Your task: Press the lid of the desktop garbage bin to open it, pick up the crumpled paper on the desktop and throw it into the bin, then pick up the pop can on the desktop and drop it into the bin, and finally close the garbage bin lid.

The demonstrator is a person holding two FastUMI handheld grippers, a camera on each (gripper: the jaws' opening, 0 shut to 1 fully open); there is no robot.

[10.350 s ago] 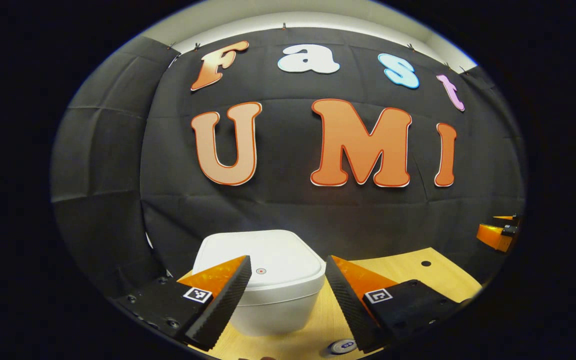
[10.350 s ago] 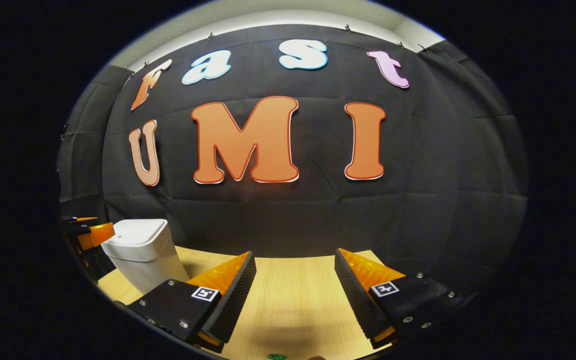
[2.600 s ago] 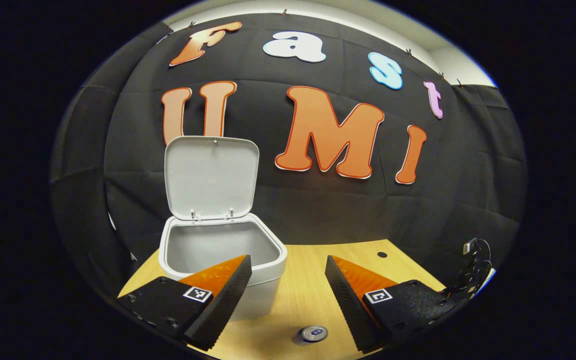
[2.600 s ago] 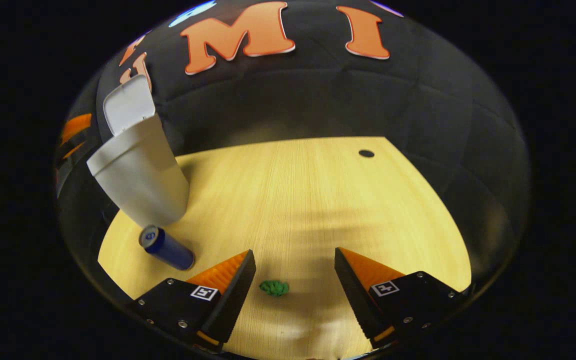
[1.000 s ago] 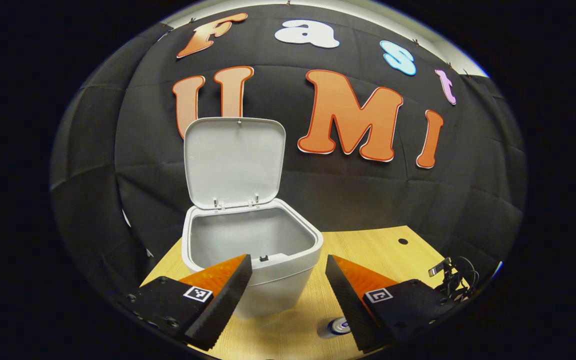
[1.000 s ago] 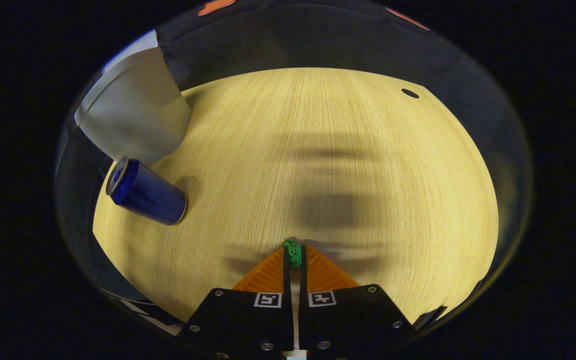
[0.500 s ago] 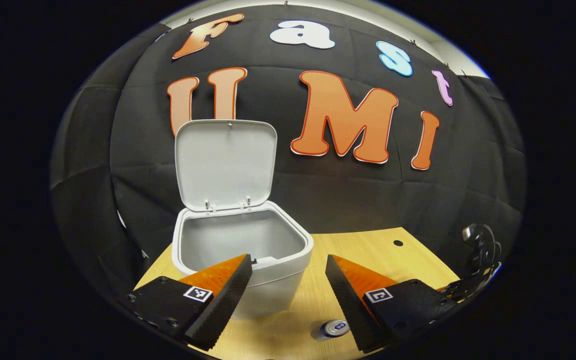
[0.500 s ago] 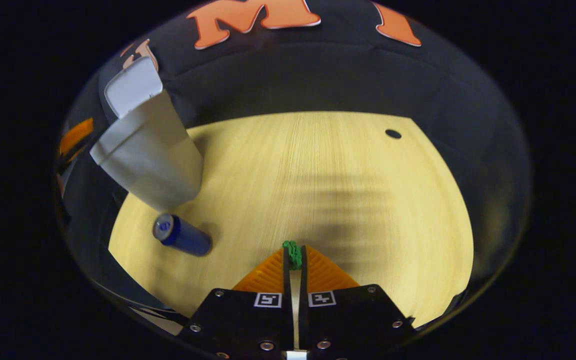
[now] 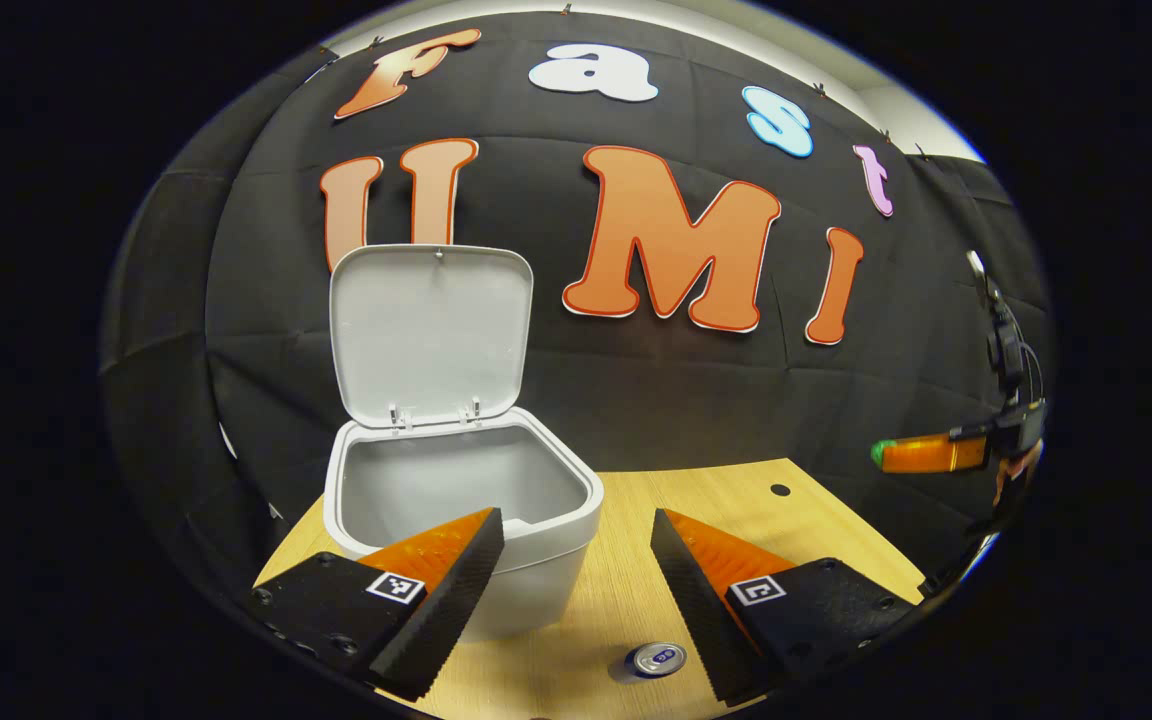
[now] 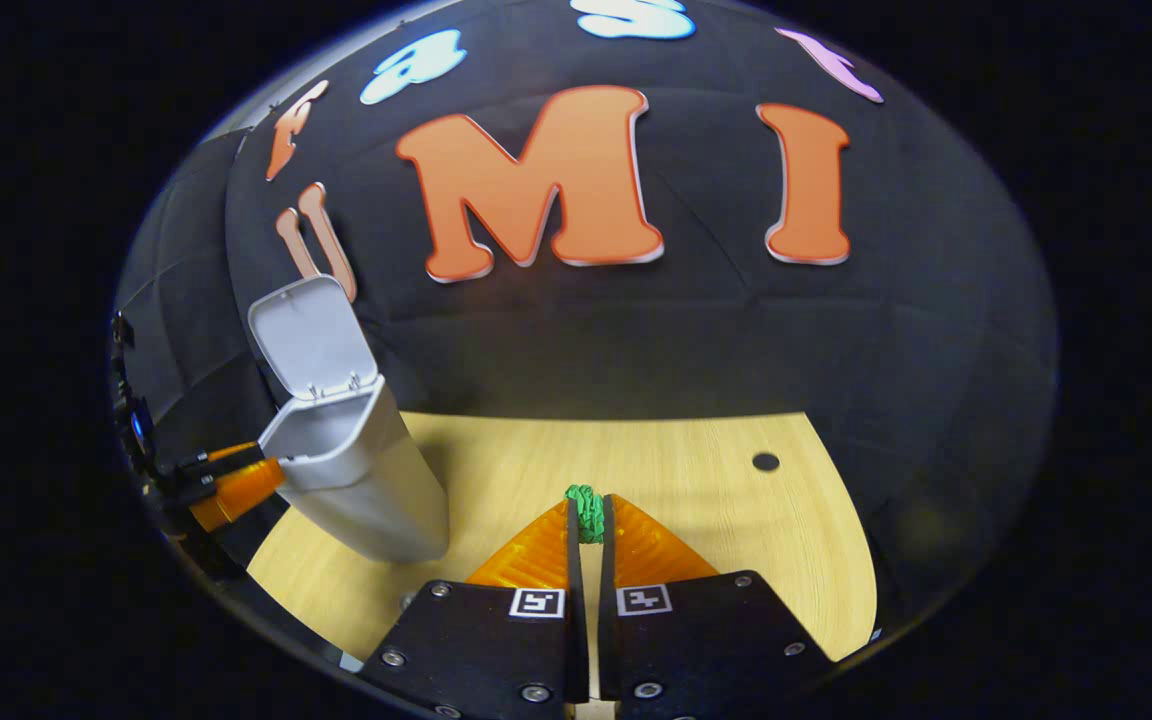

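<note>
Lifted clear of the desk since half a second ago and swung up toward the bin: right tool, clamped on the crumpled paper at its tips. Pickup done, then; carry to the open mouth likely next. Lid upright, bin interior bare. Left tool spread wide, holding nothing, hovering just before the bin. Pop can upright on the pale wood near its front edge. Black cloth wall behind.

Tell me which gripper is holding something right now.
The right gripper: its fingers are shut on the green crumpled paper, lifted off the table. The left gripper is open and empty, facing the open bin.
</note>
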